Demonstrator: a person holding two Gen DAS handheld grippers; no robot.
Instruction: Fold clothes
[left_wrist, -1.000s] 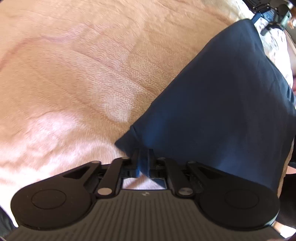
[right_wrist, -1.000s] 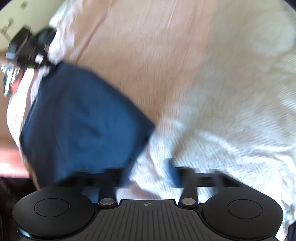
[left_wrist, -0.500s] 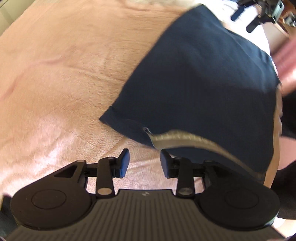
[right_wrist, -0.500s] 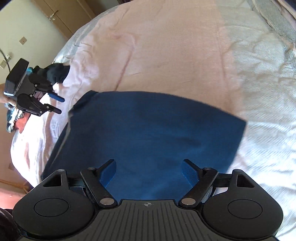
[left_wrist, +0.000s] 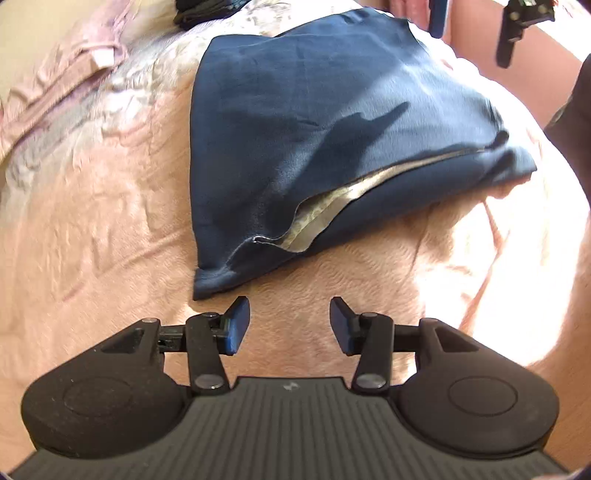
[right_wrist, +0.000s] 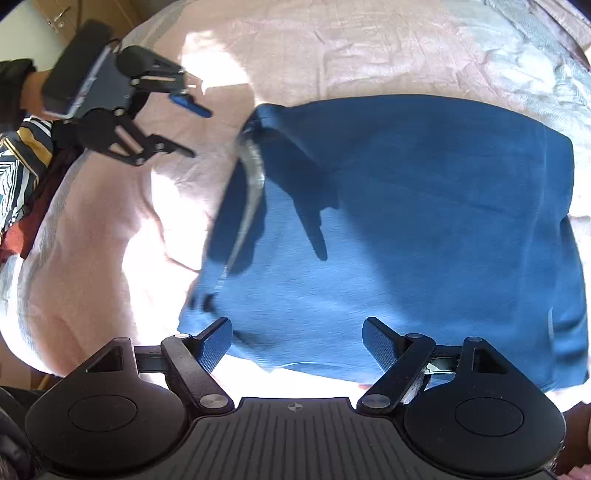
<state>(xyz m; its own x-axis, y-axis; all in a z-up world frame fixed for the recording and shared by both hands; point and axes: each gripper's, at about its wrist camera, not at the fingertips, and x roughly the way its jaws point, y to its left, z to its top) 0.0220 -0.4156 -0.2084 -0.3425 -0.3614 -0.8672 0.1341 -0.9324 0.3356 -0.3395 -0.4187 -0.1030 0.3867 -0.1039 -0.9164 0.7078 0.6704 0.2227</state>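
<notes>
A folded navy blue garment (left_wrist: 314, 140) lies flat on the pink bedspread (left_wrist: 92, 240), with a pale patterned lining showing along its near open edge. My left gripper (left_wrist: 290, 323) is open and empty, just short of the garment's near corner. In the right wrist view the same garment (right_wrist: 424, 221) fills the middle and right. My right gripper (right_wrist: 297, 345) is open and empty over the garment's near edge. The left gripper also shows in the right wrist view (right_wrist: 192, 125), open, to the left of the garment.
A pink garment (left_wrist: 55, 81) lies crumpled at the far left of the bed. A dark folded item (left_wrist: 207, 9) sits beyond the blue garment. Striped and red clothing (right_wrist: 18, 173) lies off the bed's left edge. A wooden door (right_wrist: 74, 14) stands behind.
My left gripper let go of the garment's corner, opened and drew back. My right gripper opened too. The garment dropped from hanging stretched to lying folded flat on the bed.
</notes>
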